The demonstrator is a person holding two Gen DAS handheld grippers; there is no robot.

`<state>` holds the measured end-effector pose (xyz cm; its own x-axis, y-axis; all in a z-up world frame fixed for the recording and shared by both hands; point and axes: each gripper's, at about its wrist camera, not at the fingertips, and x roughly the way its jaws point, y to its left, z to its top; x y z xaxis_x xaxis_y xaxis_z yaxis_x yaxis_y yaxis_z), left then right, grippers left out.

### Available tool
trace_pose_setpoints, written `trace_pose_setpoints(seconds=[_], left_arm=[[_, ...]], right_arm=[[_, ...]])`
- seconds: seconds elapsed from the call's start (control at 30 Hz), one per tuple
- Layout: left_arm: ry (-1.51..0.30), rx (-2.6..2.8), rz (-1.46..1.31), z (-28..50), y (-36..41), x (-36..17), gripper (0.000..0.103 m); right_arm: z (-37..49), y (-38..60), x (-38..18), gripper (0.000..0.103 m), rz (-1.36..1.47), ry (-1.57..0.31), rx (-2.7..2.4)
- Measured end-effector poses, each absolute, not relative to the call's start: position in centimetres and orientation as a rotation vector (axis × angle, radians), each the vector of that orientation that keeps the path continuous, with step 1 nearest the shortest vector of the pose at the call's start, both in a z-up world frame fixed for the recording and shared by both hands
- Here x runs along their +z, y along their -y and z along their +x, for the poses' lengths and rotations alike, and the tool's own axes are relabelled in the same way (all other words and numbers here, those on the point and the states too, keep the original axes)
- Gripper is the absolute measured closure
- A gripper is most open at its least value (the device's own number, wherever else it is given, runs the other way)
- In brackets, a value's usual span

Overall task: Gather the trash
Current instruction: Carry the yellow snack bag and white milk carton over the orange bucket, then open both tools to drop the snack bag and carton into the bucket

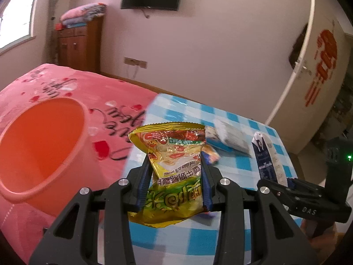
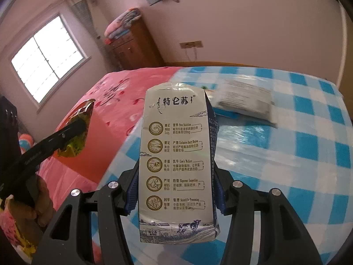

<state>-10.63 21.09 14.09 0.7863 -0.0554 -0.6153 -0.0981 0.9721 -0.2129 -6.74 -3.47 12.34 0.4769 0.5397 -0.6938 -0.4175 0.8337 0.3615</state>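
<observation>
— Starting from the left, what are you seeing?

— I'm looking at the orange bin (image 1: 42, 150), standing open-mouthed beside the pink bedspread (image 1: 72, 84). It's sitting just left of the checked table (image 1: 240, 161), presumably so I can drop things in without reaching far.

— And your left hand?

— My left gripper (image 1: 174, 176) is squeezing the yellow snack wrapper (image 1: 174, 176) across its middle, so both crinkled ends are sticking out free. I'm holding it off the table, near the bin's rim but not yet over the opening.

— Anything lying between your hands?

— A flattened grey packet (image 1: 231, 139) is resting further back on the cloth, blurred; a smaller wrapper beside it is too hidden to identify.

— The right hand?

— My right gripper (image 2: 176, 170) is clamping the milk carton (image 2: 176, 167) by its narrow sides, label facing me, lifted clear of the table (image 2: 286, 150). Gripping it that way is keeping the dented box from slipping, I'd judge.

— Next?

— Probably carrying both leftward to the bin.
</observation>
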Motion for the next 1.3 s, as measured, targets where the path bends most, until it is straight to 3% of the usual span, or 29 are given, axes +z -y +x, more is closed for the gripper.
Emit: trace_pose_setpoints(seconds=[0.6,1.07,1.1,1.17,1.2,1.23,1.3], left_arm=[[-0.621,0.299,-0.270,-13.2,-33.6,14.7,0.062],[-0.672,0.409,-0.290,-13.9,-38.3,12.4,0.061],[-0.677,0.416,-0.297,-13.9,-38.6,12.3,0.059],[-0.678,0.433,-0.310,-14.0,-38.9,12.1,0.042],[-0.673,0.442,-0.310,-14.1,-38.9,12.1,0.038],[-0.666,0.447,-0.308,-14.2,-39.0,12.2,0.034],[-0.657,0.461,-0.304,-14.4,-39.1,12.3,0.023]], right_arm=[[-6.8,-13.3,18.1,0.048,-0.040,-0.849,0.883],[-5.7,-24.4,19.7,0.048,-0.131,-0.825,1.010],[-5.5,-24.7,19.6,0.047,-0.138,-0.825,1.008],[-5.2,-25.2,19.2,0.035,-0.140,-0.825,0.992],[-5.1,-25.3,19.1,0.023,-0.134,-0.826,0.983],[-4.8,-25.2,19.0,0.017,-0.124,-0.828,0.974],[-4.8,-24.8,18.8,0.017,-0.097,-0.827,0.979]])
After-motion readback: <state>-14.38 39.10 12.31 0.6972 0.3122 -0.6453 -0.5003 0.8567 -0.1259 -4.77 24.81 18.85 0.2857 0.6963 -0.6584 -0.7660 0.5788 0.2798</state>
